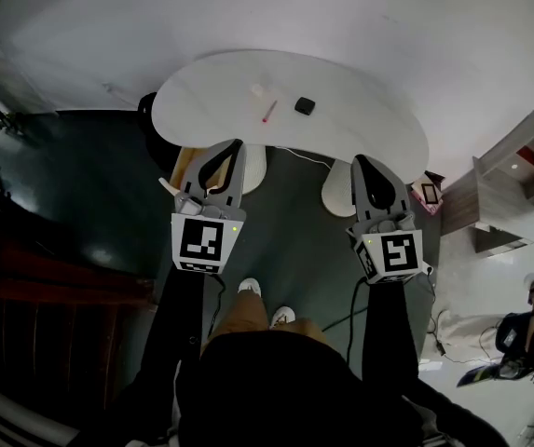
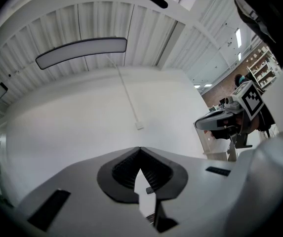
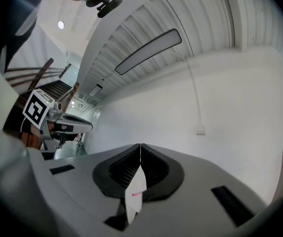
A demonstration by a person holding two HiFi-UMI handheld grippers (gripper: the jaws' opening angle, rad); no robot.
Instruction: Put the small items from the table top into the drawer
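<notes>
Head cam sits high and looks almost straight down, so the table (image 1: 360, 128) and floor (image 1: 285, 212) are far below, with the left gripper (image 1: 237, 145) and right gripper (image 1: 358, 160) close underneath. Each gripper cam rides right behind its own jaws, tipped up at the white wall (image 2: 82, 127) and ceiling (image 2: 106, 19). Those two share the wall box (image 2: 139, 126) and light strip (image 2: 82, 51), and each catches the other gripper at its edge.

Open office-like studio; white curved table (image 1: 369, 110); cubby shelf (image 1: 518, 170); ribbed ceiling (image 2: 101, 19); long light panel (image 2: 82, 51)
</notes>
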